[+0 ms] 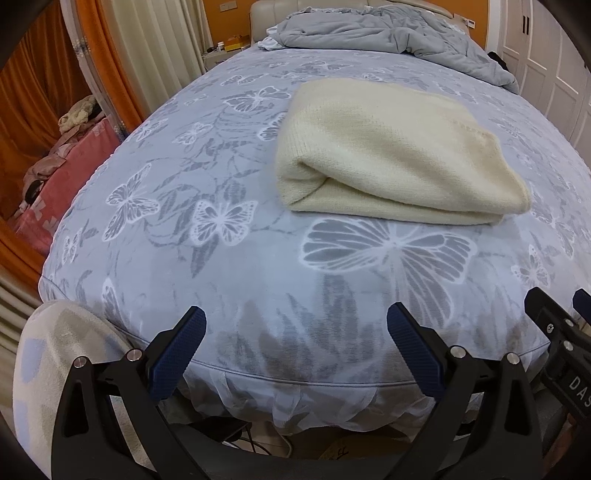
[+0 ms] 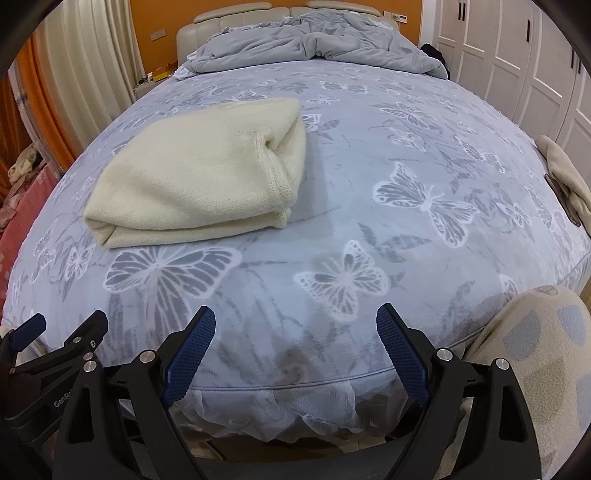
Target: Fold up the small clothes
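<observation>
Low in the left wrist frame, just short of the near rim of the bed (image 1: 221, 266): left gripper (image 1: 297, 314), jaws spread wide, pinching nothing, blue pads (image 1: 177, 350) facing only bare butterfly print. Same along the bottom of the right wrist frame for the right gripper (image 2: 296, 312): parted wide, empty, held back off the near rim. Reads as a resting or finishing pose rather than a reach, judging by both tools parked side by side with nothing between the fingers.

Up and right of centre in the left view, up and left of centre in the right view: cream knit garment (image 1: 388, 155), already folded into a thick, roughly rectangular bundle with stacked layers and a ribbed edge tucked in at one side. Lies flat on the bed, well apart from both pairs of fingers and beyond them toward the headboard (image 2: 229, 14). Sits roughly between the two tools' lines of sight, so probably set there within reach of either.

Along the top of both frames: rumpled grey quilt (image 1: 388, 29), bunched against the headboard, likely to keep a working patch free. At the right edge of the right view: beige cloth (image 2: 565, 173), partly cut off; cannot tell whether another piece to fold. In the bottom outer corners: patterned fleece on the person's leg (image 1: 55, 350).

Looks close to done for this piece. For any further tidying, needs a forward reach over the bed.
</observation>
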A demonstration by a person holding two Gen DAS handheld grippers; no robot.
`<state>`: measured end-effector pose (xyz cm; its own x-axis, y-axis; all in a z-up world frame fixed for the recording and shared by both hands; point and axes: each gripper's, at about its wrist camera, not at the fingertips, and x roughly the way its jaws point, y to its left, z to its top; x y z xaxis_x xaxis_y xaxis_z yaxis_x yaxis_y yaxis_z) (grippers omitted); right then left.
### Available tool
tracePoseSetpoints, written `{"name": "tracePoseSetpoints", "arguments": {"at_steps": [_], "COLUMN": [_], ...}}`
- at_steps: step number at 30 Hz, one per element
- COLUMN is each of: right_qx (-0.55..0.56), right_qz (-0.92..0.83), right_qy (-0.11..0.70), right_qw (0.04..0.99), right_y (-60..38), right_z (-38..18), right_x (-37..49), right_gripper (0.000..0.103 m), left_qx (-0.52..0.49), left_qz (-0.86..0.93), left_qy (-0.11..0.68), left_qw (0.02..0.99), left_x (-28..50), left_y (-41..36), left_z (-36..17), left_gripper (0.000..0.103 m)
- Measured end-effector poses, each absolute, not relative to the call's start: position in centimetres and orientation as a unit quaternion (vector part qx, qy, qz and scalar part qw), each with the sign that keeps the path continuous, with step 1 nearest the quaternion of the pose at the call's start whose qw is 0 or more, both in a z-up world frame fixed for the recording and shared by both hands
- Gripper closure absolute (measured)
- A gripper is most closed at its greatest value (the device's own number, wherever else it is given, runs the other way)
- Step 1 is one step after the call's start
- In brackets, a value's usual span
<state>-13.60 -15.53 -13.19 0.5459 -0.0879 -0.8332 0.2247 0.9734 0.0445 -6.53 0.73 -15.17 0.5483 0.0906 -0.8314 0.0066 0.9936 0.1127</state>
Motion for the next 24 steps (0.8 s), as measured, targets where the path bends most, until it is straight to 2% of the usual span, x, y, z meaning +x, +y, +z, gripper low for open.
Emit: {"name": "tracePoseSetpoints", "arguments": {"at_steps": [24], "right_qx": [0.065], "right_qz": [-0.084], "right_qy": [0.469], "right_qw": [0.877], "right_y": [-14.58], "right_z": [-13.18], "right_x": [-13.64], "right_gripper": [0.016], "left_qx": [0.071], "left_qz": [0.010], "left_qy": [0.469], "left_qw": [0.880], "left_x": [-6.74], "left_y": [-0.15], "left_z": [-15.36], "left_gripper": [0.007]}}
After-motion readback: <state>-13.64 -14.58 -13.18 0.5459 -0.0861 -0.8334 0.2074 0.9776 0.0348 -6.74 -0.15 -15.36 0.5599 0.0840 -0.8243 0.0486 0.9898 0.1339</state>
